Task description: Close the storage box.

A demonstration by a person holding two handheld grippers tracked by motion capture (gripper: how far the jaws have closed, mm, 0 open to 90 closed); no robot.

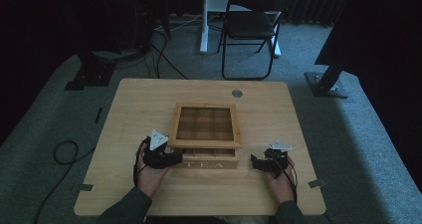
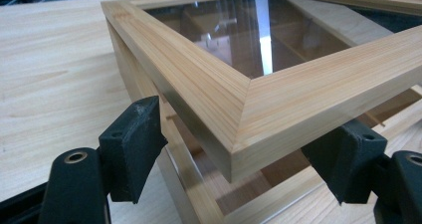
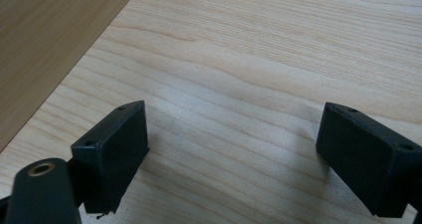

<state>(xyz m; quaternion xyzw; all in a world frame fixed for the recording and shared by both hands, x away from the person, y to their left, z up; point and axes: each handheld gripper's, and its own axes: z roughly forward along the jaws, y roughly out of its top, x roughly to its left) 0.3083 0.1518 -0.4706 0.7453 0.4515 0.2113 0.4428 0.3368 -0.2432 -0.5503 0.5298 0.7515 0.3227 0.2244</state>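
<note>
Wooden tea box [image 1: 205,149], pale and square, sits near the front middle of the light wood table [image 1: 139,99]. Its front reads "TEA". Its glass-paned lid [image 2: 278,92], framed in wood, is lifted slightly, with a gap showing beneath the near corner. Nine square compartments show through the glass. One box, two black grippers, two hands.

The left gripper [image 2: 239,157] is at the box's front left corner, jaws spread wide to either side of the lid's corner. The right gripper [image 3: 231,154] hovers low over bare table just right of the box, jaws also wide apart, holding nothing. Both forearms reach in from the near edge.
</note>
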